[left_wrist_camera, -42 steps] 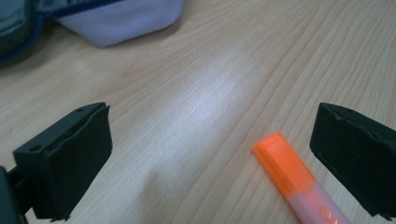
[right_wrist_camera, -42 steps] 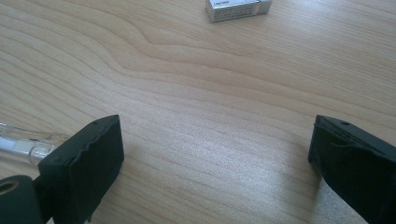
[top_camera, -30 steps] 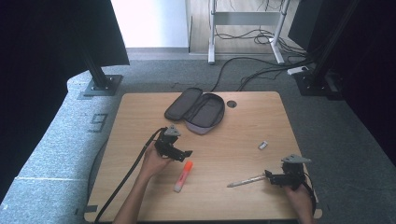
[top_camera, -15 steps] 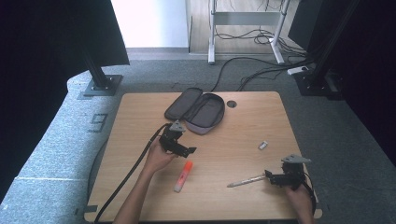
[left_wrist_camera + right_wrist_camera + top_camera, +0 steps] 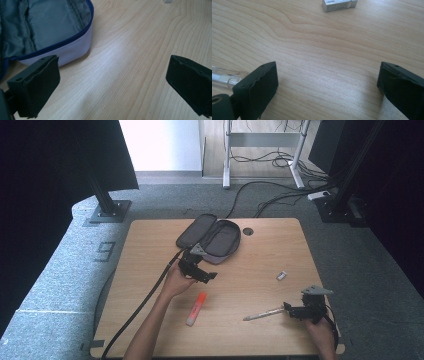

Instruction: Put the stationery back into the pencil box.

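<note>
Resting near the table's front right corner, the right tool (image 5: pixel 294 310), jaws standing wide apart over bare wood and gripping nothing. Lying just beside its left jaw, a clear pen (image 5: pixel 263 313), slim and glassy, pointing toward the table's front edge. Sitting farther along, toward the right edge, a small white eraser (image 5: pixel 339 4) in a printed paper sleeve, boxy and sharp-cornered.

Lying near the middle of the front half, an orange marker (image 5: pixel 195 302) with a white cap, smooth plastic, left untouched.

Having shifted over the last second away from that marker and toward the table's far edge, the left tool (image 5: pixel 200 270), now hovering just beside the open pencil case (image 5: pixel 215 237). Jaws spread wide here too, holding nothing. Judging by that move, reaching for the case rather than the marker, perhaps to steady it for filling.

Lying near the far edge's middle, the case: soft fabric, pale grey shell, dark grey lining, blue zip trim, rounded corners, lid flopped open. Underneath everything, pale wood-grain table (image 5: pixel 260 270), matte and smooth.
</note>
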Available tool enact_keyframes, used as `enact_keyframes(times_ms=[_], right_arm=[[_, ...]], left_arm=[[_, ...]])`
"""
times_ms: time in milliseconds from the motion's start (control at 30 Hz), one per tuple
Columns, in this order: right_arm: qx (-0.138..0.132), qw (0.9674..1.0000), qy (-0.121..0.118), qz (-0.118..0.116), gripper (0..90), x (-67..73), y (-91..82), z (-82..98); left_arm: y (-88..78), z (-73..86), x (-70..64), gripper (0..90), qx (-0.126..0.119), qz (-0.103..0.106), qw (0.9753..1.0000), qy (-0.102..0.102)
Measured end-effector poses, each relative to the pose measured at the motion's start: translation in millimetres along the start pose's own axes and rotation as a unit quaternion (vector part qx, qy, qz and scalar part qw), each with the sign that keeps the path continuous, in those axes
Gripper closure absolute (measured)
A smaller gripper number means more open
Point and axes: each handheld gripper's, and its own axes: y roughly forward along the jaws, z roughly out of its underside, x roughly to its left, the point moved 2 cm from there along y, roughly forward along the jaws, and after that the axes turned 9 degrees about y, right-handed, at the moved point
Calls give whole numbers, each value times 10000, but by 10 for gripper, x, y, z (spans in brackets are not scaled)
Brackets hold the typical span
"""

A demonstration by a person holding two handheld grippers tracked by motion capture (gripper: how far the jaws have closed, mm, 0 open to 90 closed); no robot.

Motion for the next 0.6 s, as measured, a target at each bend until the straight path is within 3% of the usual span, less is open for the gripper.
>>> enact_keyframes(times_ms=[300,600], right_arm=[[11,10000,-33,-36,25,0,4,-2],[11,10000,-43,-46,25,-1,5,-3]], left_arm=[[130,-124,15,0,-9,22,9999,111],[279,-204,85,0,-128,118,9998,20]])
